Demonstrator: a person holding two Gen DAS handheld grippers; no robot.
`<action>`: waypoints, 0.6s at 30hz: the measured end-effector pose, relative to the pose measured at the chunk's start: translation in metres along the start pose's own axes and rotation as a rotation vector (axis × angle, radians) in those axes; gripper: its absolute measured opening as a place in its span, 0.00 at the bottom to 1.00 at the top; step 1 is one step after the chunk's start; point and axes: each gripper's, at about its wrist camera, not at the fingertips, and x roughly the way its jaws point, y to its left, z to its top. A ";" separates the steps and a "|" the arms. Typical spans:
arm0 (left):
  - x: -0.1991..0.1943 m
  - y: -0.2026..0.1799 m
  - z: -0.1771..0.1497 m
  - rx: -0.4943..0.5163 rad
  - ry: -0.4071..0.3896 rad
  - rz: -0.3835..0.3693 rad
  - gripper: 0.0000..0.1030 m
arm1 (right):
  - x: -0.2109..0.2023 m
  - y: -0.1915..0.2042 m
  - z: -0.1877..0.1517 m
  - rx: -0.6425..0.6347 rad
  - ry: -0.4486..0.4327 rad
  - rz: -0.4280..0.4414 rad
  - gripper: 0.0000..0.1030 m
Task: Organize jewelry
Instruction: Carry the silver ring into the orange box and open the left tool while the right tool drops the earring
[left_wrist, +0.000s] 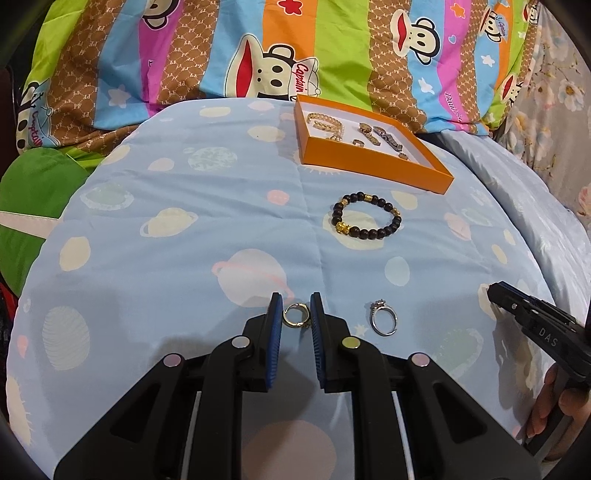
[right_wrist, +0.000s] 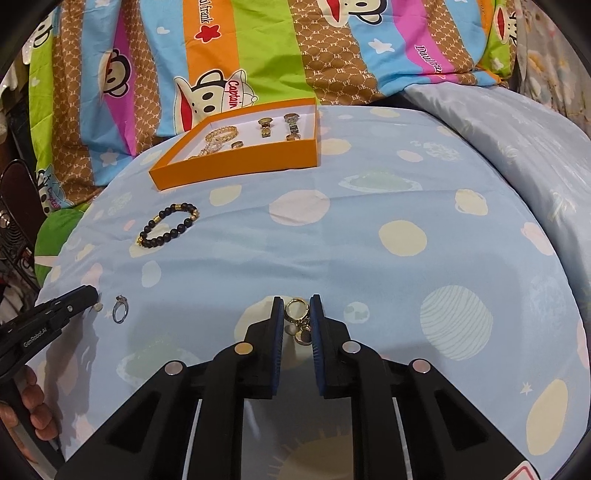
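My left gripper (left_wrist: 295, 301) is shut on a small gold hoop (left_wrist: 294, 325), pinched between its blue pads just over the quilt. My right gripper (right_wrist: 296, 301) is shut on a gold hoop earring with dangling discs (right_wrist: 304, 336). A silver ring with a stone (left_wrist: 384, 317) (right_wrist: 120, 314) lies on the quilt between the two grippers. Farther back lies a dark bead bracelet with gold beads (left_wrist: 365, 216) (right_wrist: 170, 229). Behind it stands an orange box (left_wrist: 369, 162) (right_wrist: 236, 166) holding several gold and silver pieces. Each wrist view shows the other gripper at its edge: the right one (left_wrist: 493, 295), the left one (right_wrist: 90, 295).
Everything rests on a soft light-blue quilt printed with planets (left_wrist: 184, 229) (right_wrist: 406, 236). A striped cartoon-monkey blanket (left_wrist: 258, 48) is heaped behind the box. A green cushion (left_wrist: 33, 192) sits at the left edge. Fingers of a hand (right_wrist: 37, 410) grip the left tool's handle.
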 end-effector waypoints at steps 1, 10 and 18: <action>-0.002 0.001 -0.001 -0.004 -0.001 -0.006 0.14 | -0.001 0.000 0.000 0.002 -0.004 0.001 0.13; -0.026 0.007 0.008 -0.020 -0.036 -0.039 0.14 | -0.018 0.006 0.009 0.011 -0.049 0.063 0.13; -0.031 -0.020 0.059 0.055 -0.119 -0.086 0.14 | -0.025 0.016 0.060 -0.011 -0.113 0.141 0.13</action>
